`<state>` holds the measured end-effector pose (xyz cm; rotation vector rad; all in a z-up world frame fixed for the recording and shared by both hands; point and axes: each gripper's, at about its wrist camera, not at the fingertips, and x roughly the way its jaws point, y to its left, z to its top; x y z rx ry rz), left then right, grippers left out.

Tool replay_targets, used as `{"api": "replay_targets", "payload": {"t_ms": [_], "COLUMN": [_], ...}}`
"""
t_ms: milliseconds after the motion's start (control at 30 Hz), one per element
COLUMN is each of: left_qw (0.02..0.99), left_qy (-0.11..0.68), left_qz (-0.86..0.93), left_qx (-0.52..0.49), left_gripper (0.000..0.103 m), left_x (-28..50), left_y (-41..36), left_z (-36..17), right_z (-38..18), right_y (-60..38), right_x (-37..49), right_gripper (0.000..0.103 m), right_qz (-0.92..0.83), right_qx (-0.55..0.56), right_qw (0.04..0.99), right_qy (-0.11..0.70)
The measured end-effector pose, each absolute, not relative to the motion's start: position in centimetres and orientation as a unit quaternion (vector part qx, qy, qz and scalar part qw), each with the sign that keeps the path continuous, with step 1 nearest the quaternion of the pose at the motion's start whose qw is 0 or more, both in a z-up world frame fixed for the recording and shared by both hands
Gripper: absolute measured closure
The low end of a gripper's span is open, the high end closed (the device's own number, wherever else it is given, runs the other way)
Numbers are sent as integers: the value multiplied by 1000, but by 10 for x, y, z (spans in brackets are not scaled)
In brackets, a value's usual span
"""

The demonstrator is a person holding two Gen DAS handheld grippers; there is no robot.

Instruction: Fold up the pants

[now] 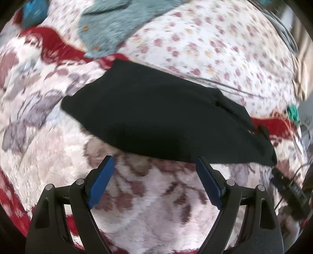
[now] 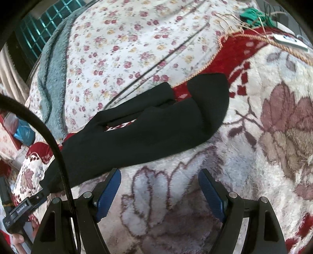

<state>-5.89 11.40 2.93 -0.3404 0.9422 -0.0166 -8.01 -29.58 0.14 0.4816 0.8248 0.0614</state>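
Note:
The black pants [image 1: 156,117] lie folded lengthwise on a plush floral blanket [image 1: 148,195], stretching from upper left to lower right in the left wrist view. My left gripper [image 1: 154,161] hovers open just short of their near edge, with nothing between its blue pads [image 1: 101,181]. In the right wrist view the pants [image 2: 140,129] run diagonally, their two leg ends apart at the upper right. My right gripper [image 2: 159,173] is open above the blanket [image 2: 254,156], close to the pants' near edge. The other gripper [image 2: 21,213] touches the pants' lower left end.
A flowered sheet [image 1: 215,48] lies beyond the pants, with a grey-blue fuzzy cloth [image 1: 115,25] on it. Thin cables [image 1: 230,86] cross the sheet. A black cable [image 2: 49,136] arcs at the left of the right wrist view. Green yarn [image 2: 252,15] sits far right.

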Motion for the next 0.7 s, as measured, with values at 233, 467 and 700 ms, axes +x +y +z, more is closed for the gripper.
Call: {"api": "replay_targets", "payload": {"t_ms": [233, 467, 700], "left_qw": [871, 878, 879], "left_qy": [439, 428, 427], "left_qz": [3, 8, 14], "left_qx": [-221, -215, -211], "left_gripper": [18, 18, 17], "left_x": [-51, -37, -19], "left_y": [137, 133, 129], "left_z": [24, 21, 20], "right_z": [-1, -5, -13], "right_y": [-296, -298, -310], "right_x": [-75, -62, -39], "right_gripper": [23, 23, 23], "right_qz": [37, 45, 50], "right_qx": [241, 251, 294], "right_qw": [887, 886, 878], "right_qy": [392, 387, 374]}}
